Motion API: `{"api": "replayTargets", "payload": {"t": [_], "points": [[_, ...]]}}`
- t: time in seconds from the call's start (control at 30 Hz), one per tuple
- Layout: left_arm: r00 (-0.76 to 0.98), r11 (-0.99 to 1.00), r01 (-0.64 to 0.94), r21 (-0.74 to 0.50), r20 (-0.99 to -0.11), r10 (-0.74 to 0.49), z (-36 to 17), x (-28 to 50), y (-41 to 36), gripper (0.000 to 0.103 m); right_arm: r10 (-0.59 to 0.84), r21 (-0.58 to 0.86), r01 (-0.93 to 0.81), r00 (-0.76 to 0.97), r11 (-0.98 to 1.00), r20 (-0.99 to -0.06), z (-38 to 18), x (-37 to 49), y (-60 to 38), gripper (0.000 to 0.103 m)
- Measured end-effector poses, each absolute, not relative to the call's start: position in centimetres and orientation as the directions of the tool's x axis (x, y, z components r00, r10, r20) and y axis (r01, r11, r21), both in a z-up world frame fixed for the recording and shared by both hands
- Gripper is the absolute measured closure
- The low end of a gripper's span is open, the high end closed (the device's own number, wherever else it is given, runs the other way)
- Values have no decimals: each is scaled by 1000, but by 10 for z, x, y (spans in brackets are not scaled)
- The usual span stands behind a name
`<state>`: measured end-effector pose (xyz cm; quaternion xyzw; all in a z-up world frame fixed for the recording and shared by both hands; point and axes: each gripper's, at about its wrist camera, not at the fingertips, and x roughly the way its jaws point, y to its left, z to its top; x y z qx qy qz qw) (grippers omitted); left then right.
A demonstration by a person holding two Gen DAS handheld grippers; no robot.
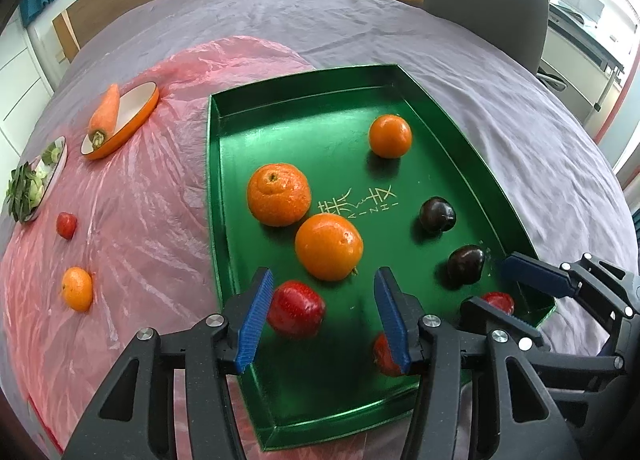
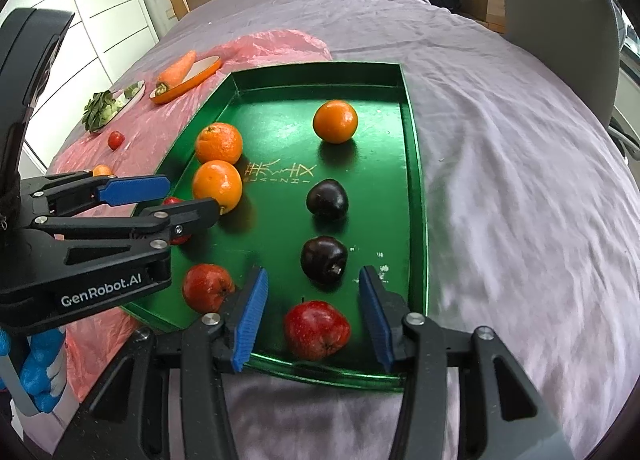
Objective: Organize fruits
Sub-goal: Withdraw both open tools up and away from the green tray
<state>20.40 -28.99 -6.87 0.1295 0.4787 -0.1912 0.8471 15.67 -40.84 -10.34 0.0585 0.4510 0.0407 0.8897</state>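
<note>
Right gripper (image 2: 312,318) stands with its jaws spread and nothing pinched, a red apple (image 2: 317,328) sitting loose between them on the near end of the green tray (image 2: 414,163); left gripper (image 1: 324,314) hangs half-open and empty over another red apple (image 1: 295,308). Looks like a drop-off just done: three oranges, two dark plums and the red fruit are in. Next up, I'd say the left reaches out to the small orange (image 1: 77,288) on the pink plastic sheet (image 1: 140,219).
</note>
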Motion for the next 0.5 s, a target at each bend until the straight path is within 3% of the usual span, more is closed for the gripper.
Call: {"api": "replayTargets", "payload": {"t": [0.5], "points": [[503, 914, 405, 20, -840, -204, -48, 166, -249, 56, 131, 137, -37, 609, 990, -783, -75, 132, -387, 33]]}}
